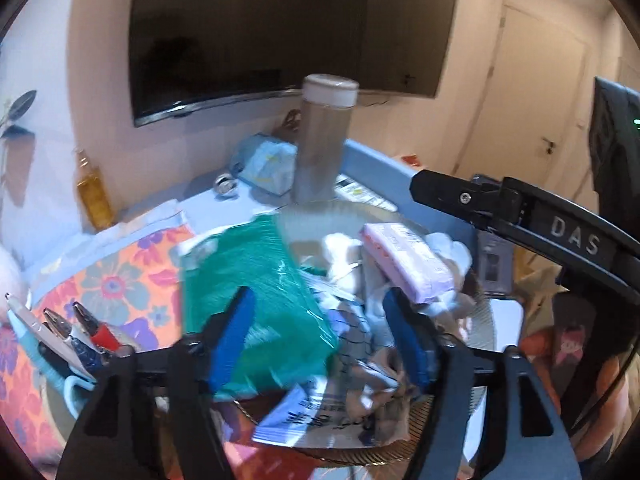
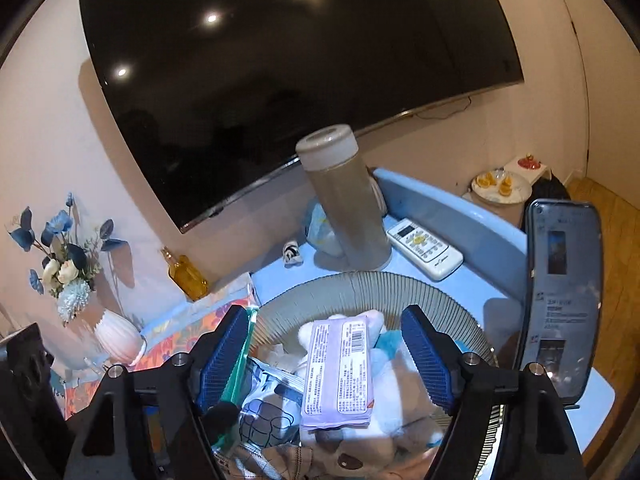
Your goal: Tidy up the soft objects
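A round ribbed basket on a light blue table holds a heap of soft things. A purple wipes packet lies on top of a white plush toy, with a blue-and-white printed pouch to its left. My right gripper hangs open above the purple packet, its pads clear of it. In the left wrist view my left gripper is open over the heap, between a green plastic packet and the purple packet. One black finger of my right gripper crosses the upper right.
A tall grey bottle stands just behind the basket, with a white remote to its right. A phone stands upright at the right. An amber bottle, a vase of flowers and floral cloth sit left, below a wall TV.
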